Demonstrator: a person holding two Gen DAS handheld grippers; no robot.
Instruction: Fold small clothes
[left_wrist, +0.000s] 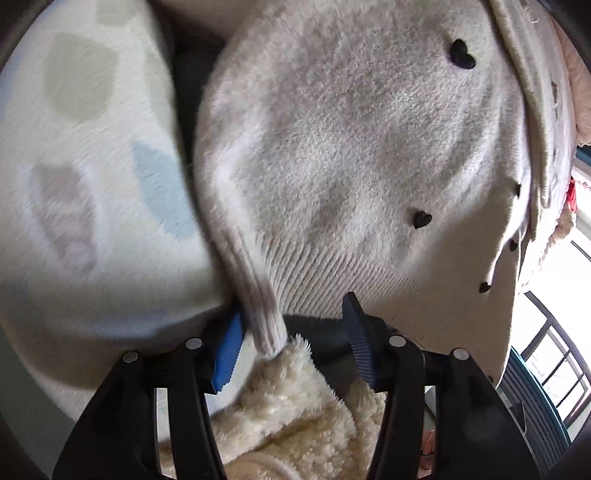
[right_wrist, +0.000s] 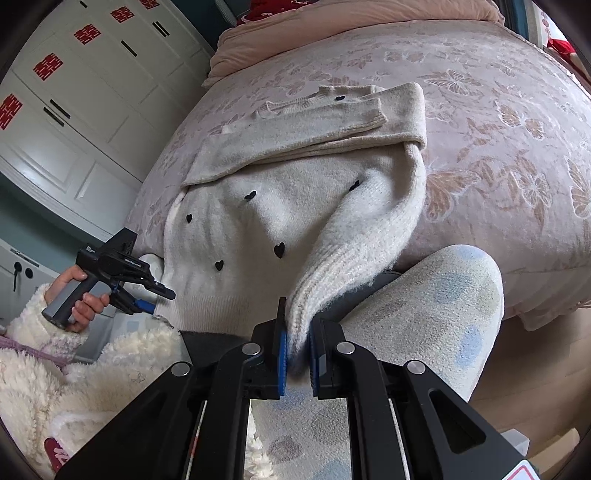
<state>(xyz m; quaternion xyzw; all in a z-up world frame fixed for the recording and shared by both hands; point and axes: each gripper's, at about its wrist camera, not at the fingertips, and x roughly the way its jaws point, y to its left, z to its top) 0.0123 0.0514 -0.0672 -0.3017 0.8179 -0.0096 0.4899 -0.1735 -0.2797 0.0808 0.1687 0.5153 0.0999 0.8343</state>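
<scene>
Sweater (right_wrist: 295, 206) on bed (right_wrist: 498, 147); hem pinched in right claw (right_wrist: 298, 350).

Sweater (right_wrist: 295, 221) was fuzzy cream knit, ribbed at the cuff and hem, with little matt black hearts. Bed (right_wrist: 498, 147) cover looked like smooth printed cloth. Both claws were matt black plastic with ridged blue pads (right_wrist: 282, 363); the jacket sleeve (right_wrist: 55, 325) was shaggy fleece.

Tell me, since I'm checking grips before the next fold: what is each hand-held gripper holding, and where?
Right hand-held gripper pinches the sweater by its ribbed sleeve cuff. Left hand-held gripper is open at the hem, gripping nothing.
</scene>
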